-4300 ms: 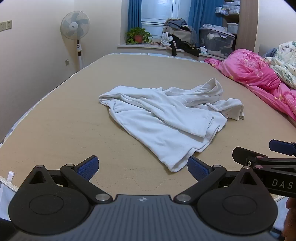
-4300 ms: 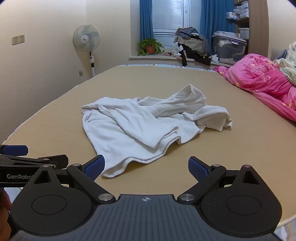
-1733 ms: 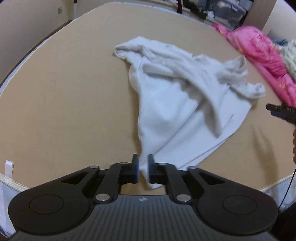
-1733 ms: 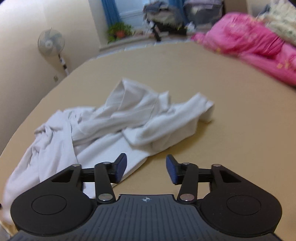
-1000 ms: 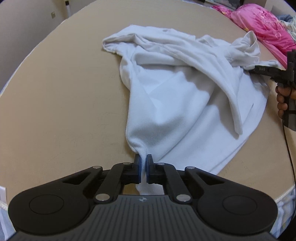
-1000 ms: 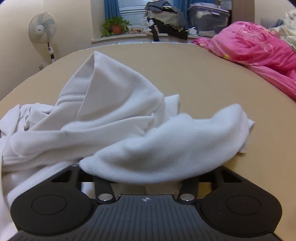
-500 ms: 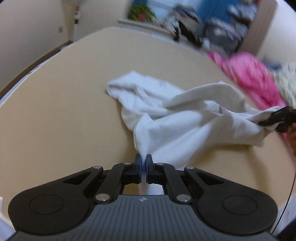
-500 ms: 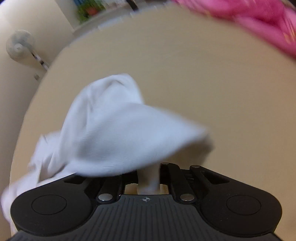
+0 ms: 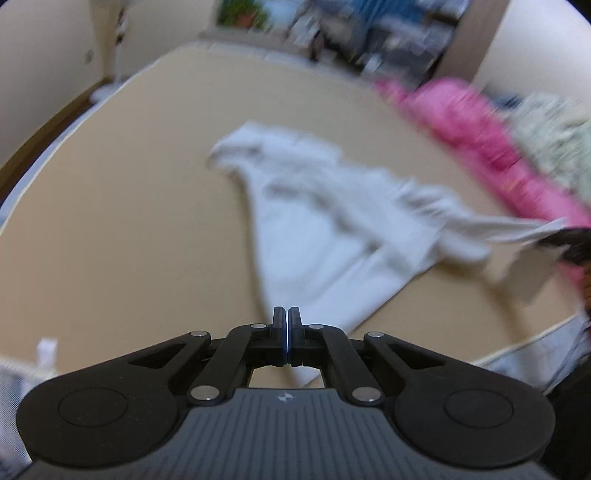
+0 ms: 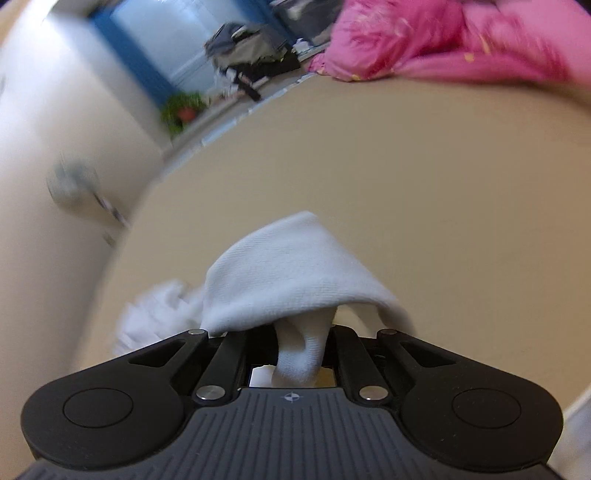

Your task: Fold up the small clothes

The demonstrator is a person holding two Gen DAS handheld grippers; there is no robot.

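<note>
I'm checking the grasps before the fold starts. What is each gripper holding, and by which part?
Both hold the white knit cotton garment: the left gripper pinches its near bottom corner, the right gripper clamps a bunched edge at the opposite end.

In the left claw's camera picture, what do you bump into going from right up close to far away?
left claw pinching the cloth → white garment spread on the tan mattress → potted plant by the far window.
</note>
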